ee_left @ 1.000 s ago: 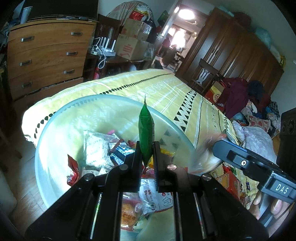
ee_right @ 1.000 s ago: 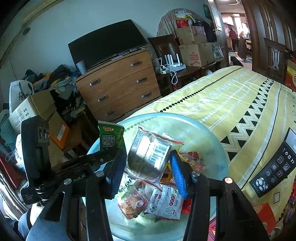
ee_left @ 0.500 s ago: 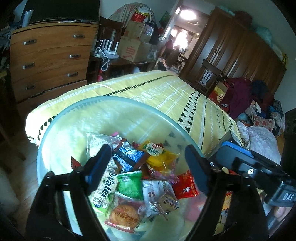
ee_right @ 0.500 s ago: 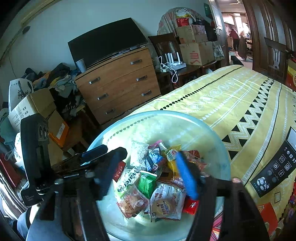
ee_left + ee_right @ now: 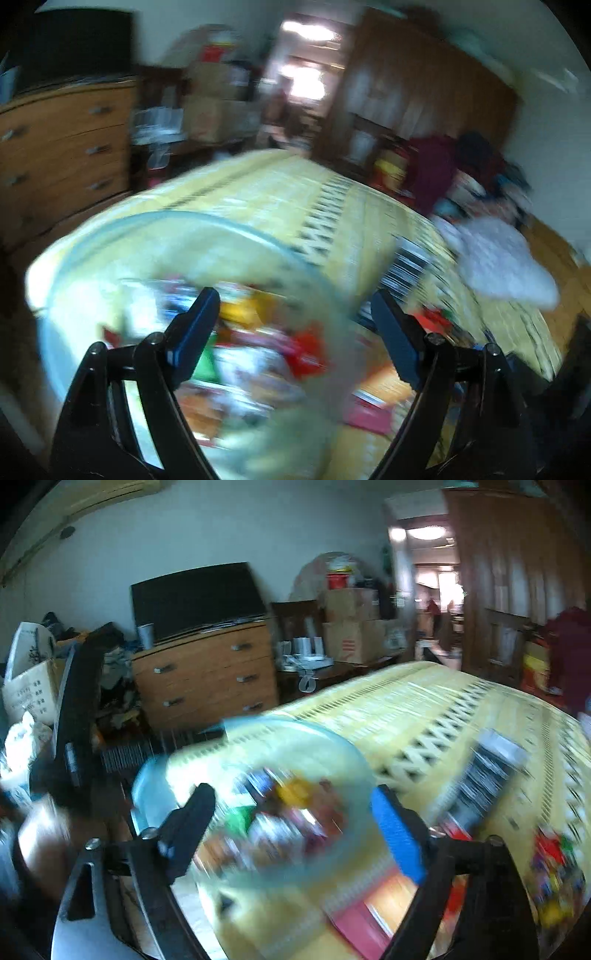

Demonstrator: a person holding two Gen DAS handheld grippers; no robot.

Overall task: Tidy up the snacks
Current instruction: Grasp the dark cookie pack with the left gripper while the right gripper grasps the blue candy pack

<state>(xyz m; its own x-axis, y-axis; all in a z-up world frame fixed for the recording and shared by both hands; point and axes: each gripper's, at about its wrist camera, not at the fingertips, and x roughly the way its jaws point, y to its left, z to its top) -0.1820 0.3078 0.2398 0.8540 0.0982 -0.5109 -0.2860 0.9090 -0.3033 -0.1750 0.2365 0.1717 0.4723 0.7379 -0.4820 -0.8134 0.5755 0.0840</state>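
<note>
Both views have gone blurred since half a second ago; left hand-held gripper (image 5: 295, 325) and right hand-held gripper (image 5: 293, 821) remain spread wide, empty; snack packets (image 5: 291, 812) lie inside the bowl (image 5: 343, 749) on the bed (image 5: 424, 709).

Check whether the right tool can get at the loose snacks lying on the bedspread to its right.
Probably yes: the right tool is open and empty, and nothing stands between it and the blurred snacks on the bedspread.
</note>
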